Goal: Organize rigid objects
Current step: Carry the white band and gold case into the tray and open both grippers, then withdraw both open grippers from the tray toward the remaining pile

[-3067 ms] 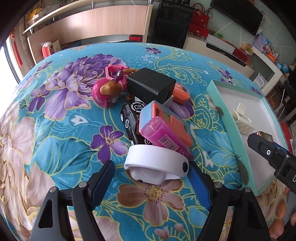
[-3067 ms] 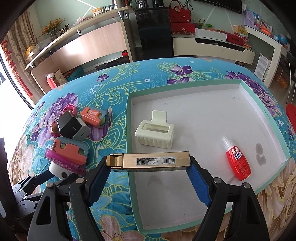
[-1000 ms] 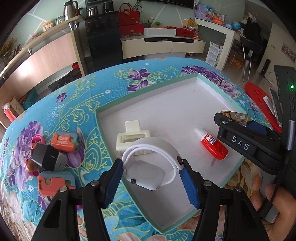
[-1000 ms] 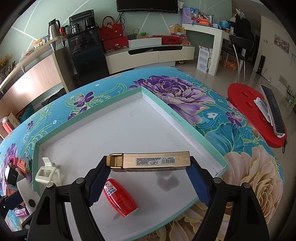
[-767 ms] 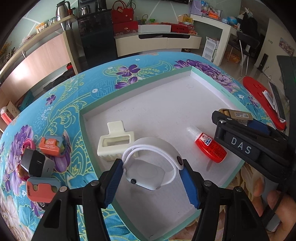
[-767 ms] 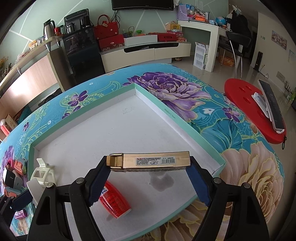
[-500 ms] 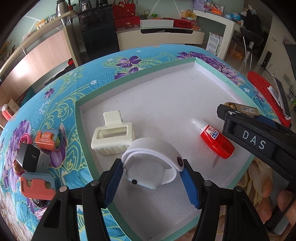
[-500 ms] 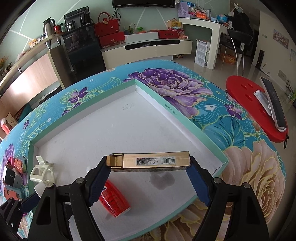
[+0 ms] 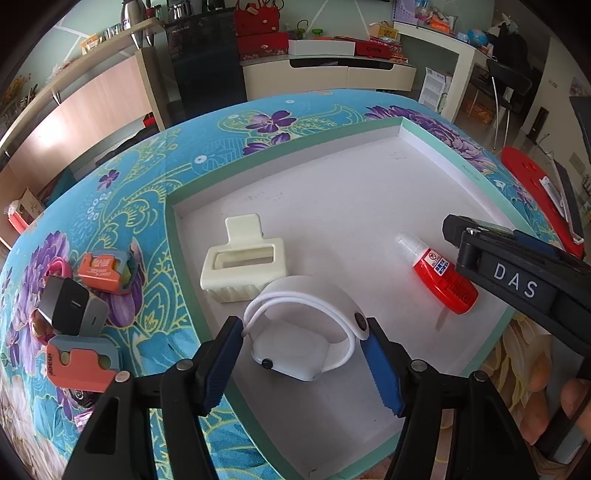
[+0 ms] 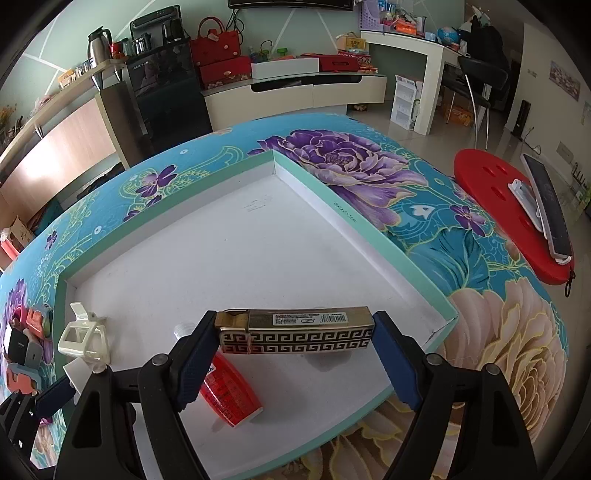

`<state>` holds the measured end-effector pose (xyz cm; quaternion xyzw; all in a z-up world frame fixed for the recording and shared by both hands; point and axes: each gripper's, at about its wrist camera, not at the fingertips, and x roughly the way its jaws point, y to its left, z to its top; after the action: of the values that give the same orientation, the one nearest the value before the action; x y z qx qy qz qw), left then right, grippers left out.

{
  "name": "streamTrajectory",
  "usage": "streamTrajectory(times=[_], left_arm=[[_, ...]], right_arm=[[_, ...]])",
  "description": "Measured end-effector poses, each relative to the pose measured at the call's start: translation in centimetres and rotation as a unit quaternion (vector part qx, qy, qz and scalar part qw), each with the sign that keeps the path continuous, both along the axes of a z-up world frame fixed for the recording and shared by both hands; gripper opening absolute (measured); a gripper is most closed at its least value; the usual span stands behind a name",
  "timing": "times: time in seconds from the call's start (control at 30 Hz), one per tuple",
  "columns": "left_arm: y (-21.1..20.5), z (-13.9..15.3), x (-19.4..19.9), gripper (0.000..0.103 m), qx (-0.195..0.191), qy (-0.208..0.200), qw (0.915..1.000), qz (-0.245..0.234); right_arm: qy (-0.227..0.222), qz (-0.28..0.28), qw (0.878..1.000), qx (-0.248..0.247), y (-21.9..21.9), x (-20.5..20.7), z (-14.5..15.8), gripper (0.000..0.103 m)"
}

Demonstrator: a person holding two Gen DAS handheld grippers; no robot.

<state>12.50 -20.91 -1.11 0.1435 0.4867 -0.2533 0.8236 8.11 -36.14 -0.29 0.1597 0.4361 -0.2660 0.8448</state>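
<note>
2 tools: left tool (image 9: 303, 343) opening around white band (image 9: 306, 332); "DAS"-marked right tool (image 10: 295, 332) pinches gold box (image 10: 295, 330).

Pale green walls (image 10: 48, 33). Glossy light tiled floor (image 10: 436, 147). A low white cabinet (image 10: 295, 92) along the far wall carries red bags (image 10: 216, 37). A dark appliance (image 10: 166, 85) stands beside a wood-fronted shelf unit (image 10: 55, 147). White desk (image 10: 406, 55) with a black chair (image 10: 480, 81) at right. A red stool (image 10: 495, 214) stands near the floral-covered table (image 10: 369, 166). Daylight throughout.
</note>
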Motion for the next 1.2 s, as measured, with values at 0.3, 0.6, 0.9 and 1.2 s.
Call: streamTrajectory(times=[0.3, 0.6, 0.9, 1.2], left_arm=[[0.7, 1.2, -0.1, 0.079, -0.014, -0.015, 0.9998, 0.006], [3.7, 3.6, 0.7, 0.099, -0.039, -0.051, 0.9964, 0.056], [8.6, 3.2, 2.6, 0.103, -0.035, -0.058, 0.9864, 0.149], [12.7, 2.5, 3.3, 0.103, -0.015, -0.05, 0.9731, 0.224]], right_arm=[[-0.01, 0.006, 1.0, 0.002, 0.3, -0.1, 0.6, 0.084], [-0.025, 0.008, 1.0, 0.007, 0.3, -0.4, 1.5, 0.084], [-0.025, 0.028, 0.999, 0.008, 1.6, 0.1, 1.8, 0.084], [-0.033, 0.074, 0.996, 0.034, 4.5, 1.3, 2.1, 0.084]])
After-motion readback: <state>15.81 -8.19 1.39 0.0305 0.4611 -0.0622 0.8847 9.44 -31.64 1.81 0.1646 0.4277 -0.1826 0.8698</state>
